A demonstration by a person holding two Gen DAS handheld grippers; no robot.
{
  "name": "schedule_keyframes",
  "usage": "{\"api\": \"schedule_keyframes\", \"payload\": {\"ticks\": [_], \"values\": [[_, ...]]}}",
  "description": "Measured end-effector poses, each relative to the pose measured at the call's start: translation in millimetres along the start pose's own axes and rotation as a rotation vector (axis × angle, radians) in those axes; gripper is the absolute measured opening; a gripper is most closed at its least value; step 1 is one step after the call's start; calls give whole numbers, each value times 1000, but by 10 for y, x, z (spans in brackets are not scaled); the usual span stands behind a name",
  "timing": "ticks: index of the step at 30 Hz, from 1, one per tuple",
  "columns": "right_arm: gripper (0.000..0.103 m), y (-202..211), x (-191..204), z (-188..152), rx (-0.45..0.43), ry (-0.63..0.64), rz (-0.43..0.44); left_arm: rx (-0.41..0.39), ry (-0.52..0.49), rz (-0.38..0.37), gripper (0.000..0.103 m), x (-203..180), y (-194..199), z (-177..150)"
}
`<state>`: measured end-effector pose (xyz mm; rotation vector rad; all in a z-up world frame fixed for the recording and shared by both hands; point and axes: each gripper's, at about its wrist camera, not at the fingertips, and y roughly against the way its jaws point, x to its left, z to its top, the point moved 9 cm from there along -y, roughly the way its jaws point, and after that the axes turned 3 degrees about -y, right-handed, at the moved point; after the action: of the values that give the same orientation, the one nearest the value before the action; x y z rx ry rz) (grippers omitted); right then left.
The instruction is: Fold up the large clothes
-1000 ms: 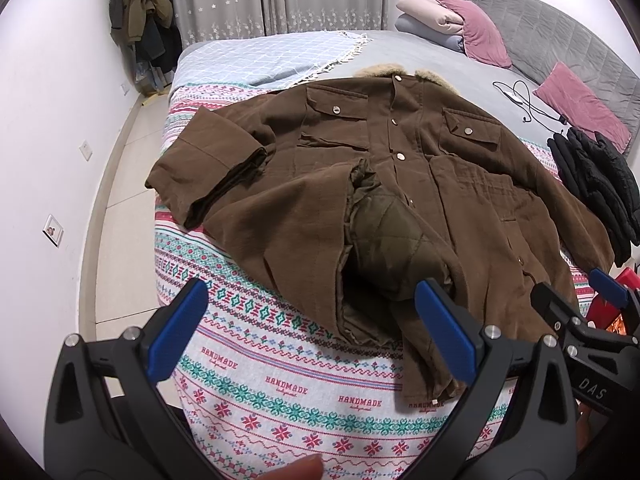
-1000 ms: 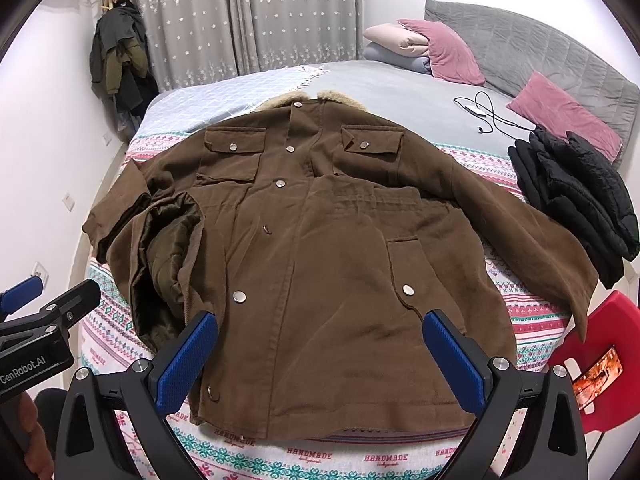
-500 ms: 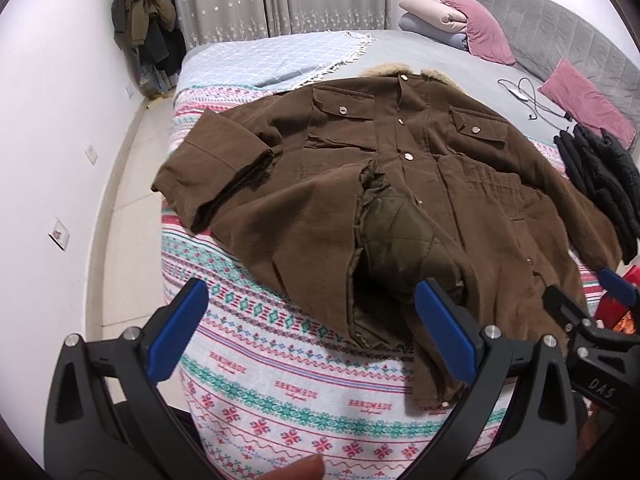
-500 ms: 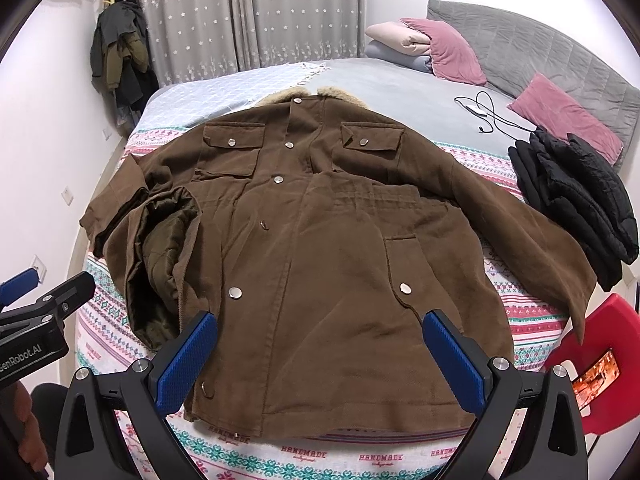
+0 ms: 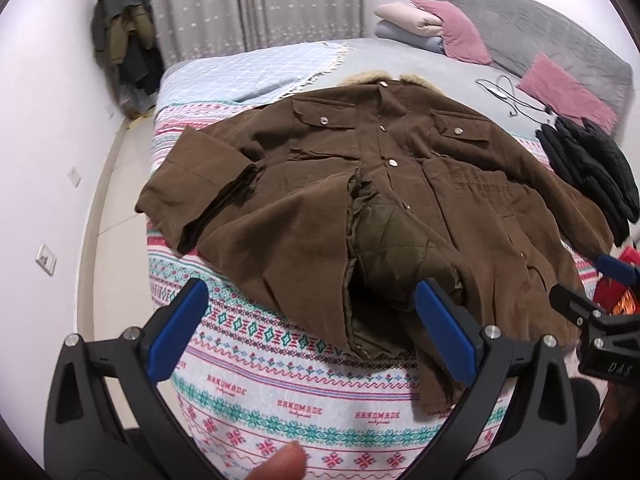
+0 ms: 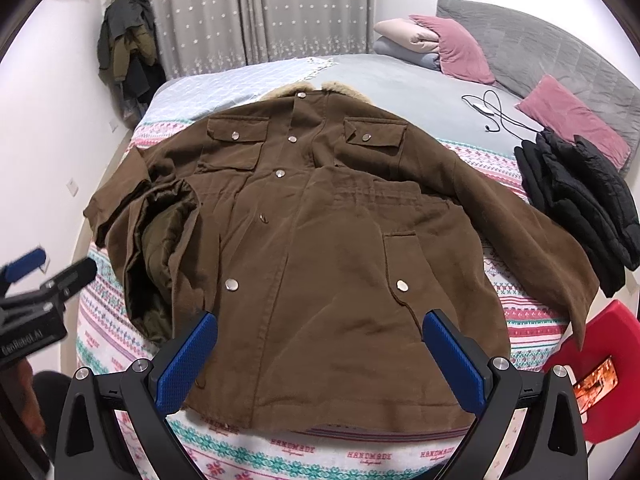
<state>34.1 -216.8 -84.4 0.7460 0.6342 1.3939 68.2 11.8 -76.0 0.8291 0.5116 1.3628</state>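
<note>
Two grippers: the left gripper (image 5: 308, 320) and the right gripper (image 6: 320, 348) hang above the near edge of the bed, each with its jaws spread wide and nothing between them.
Jacket: the brown jacket (image 6: 328, 240) lies front-up and snapped shut across the patterned blanket (image 5: 280, 400), fur collar (image 6: 304, 88) away from the person, hem toward the grippers.
Left side of jacket: one front panel is turned back low down, showing the green quilted lining (image 5: 392, 240); the left sleeve (image 5: 196, 184) is bent inward with its cuff near the blanket's edge.
Right side of jacket: the right sleeve (image 6: 540, 240) runs out straight toward the folded black garment (image 6: 580, 204), which lies just beside it.
Change over the last second: both views have crept forward and a little higher, so the jacket sits lower in each view; the cloth itself has not shifted and neither gripper has touched it.
Meaning for the task: folding looks not yet begun; this reads as lining up for a first grasp.
Likely next: smoothing the turned-back panel or taking a sleeve to bring it across the chest.
Risk: thick padded cloth may slip from a shallow pinch, and the bunched lining could leave a lump in the fold.
</note>
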Motion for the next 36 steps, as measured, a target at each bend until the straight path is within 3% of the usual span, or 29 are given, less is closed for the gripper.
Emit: {"api": "schedule_keyframes", "payload": {"ticks": [6,10,13,15,17,18,20,22,24,27,31,33,36], "values": [[103,-48,-96,-77,56,10,75,19,-19,1,103,239,-144,61],[103,-118,-219,-144,96,36,76,54,34,-137,103,186,-301,115],[103,-175,-357,-212,126,45,44,61,12,-178,101,-10,-474,204],[103,-217,-486,-285,154,25,46,77,-15,-138,94,-92,-669,205],[103,-271,-637,-374,199,-17,57,111,-33,-99,73,-109,-849,129],[103,-300,-738,-433,222,-44,54,134,-24,-116,67,-115,-934,65],[103,-330,-922,-541,245,-80,44,166,26,-186,40,-91,-997,-53],[103,-328,-1111,-650,255,-96,34,173,64,-203,18,14,-993,-142],[103,-315,-1288,-733,254,-124,39,115,50,-133,14,191,-893,-170],[103,-308,-1492,-798,245,-189,65,45,49,-85,10,422,-650,-258],[103,-303,-1694,-822,231,-269,101,46,112,-160,9,672,-281,-529],[103,-272,-1721,-803,219,-276,111,79,106,-163,9,777,-135,-776],[103,-279,-1785,-771,206,-288,114,236,38,-129,8,909,-130,-1387]]}}
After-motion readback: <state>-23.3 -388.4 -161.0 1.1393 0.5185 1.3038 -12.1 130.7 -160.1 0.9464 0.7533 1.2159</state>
